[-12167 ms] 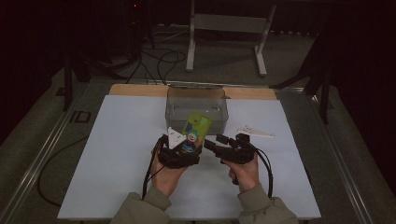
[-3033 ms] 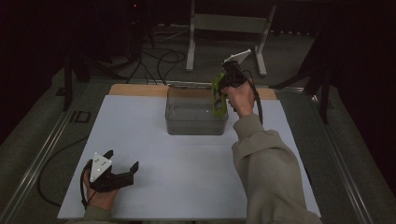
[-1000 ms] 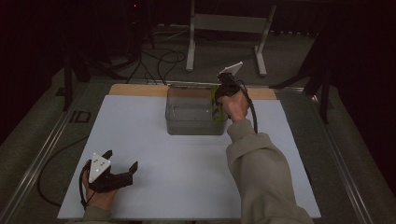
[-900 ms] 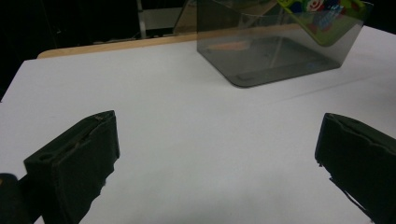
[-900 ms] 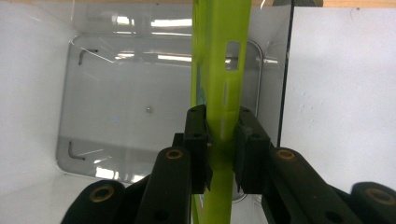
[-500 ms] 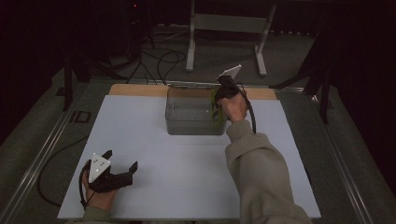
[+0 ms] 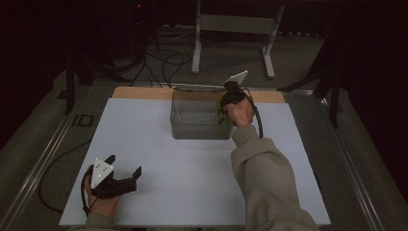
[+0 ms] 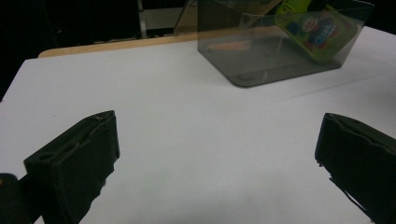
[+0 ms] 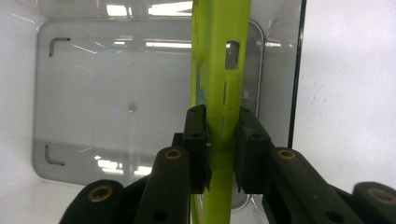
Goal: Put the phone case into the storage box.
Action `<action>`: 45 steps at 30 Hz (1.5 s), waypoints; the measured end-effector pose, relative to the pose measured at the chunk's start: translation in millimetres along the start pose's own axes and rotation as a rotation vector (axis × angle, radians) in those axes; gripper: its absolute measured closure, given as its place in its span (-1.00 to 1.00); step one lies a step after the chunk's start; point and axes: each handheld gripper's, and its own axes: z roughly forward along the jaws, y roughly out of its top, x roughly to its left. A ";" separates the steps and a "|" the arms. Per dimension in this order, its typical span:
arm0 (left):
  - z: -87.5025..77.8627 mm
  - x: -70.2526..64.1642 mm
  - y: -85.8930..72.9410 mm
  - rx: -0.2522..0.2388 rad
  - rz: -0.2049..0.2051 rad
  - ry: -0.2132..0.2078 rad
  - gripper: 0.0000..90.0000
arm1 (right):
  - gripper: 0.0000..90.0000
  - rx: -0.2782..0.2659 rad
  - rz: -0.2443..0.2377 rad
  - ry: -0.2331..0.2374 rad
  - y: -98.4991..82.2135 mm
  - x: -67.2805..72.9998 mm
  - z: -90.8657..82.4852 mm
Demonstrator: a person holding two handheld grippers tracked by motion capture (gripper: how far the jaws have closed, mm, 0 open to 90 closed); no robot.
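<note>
The desk [image 7: 144,144] is carrying a clear bin [image 7: 192,127] near its far edge, and the right claw [image 7: 225,102] is hanging over the bin's right end, pinching a green pack [image 9: 219,70] edge-on. In the right gripper view the pack is standing nearly upright between the pads, its lower part already inside the bin and close beside the right wall. From the left gripper view, the pack [image 8: 315,28] is showing through the bin's wall [image 8: 261,60], tilted, with a cartoon print on its face.

The main risk is coming from that closeness to the wall. If the claw is letting go while the pack is leaning on the rim or wall, the pack is likely tipping outward or hanging half out instead of dropping flat. Pushing down harder is likely bending the thin pack or shoving the light bin across the desk, since nothing is bracing it. The grip is narrow, on one edge only, so the pack is free to swing between the pads and slip early.

The left claw [image 7: 122,175] is resting spread and empty at the near left of the desk, well apart from the bin, so it is giving no support.
</note>
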 end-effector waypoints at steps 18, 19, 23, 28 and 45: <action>-0.5 -0.1 -0.1 0.000 0.002 0.001 -0.98 | 0.53 -0.006 -0.078 -0.061 -2.2 6.8 5.2; -0.5 -0.1 0.0 0.000 0.001 0.001 -0.98 | 0.52 -0.007 -0.078 -0.056 -2.5 6.6 4.3; -0.3 -0.5 0.0 0.001 0.003 0.001 -0.99 | 0.46 -0.028 -0.089 -0.047 -3.3 7.2 -2.3; 0.0 -0.8 0.0 0.001 0.004 0.001 -0.98 | 0.43 -0.061 -0.107 -0.025 -4.9 5.8 -11.4; 0.6 -1.3 0.1 0.004 0.008 0.002 -0.98 | 0.01 -0.144 -0.215 -0.013 -13.2 4.4 -33.0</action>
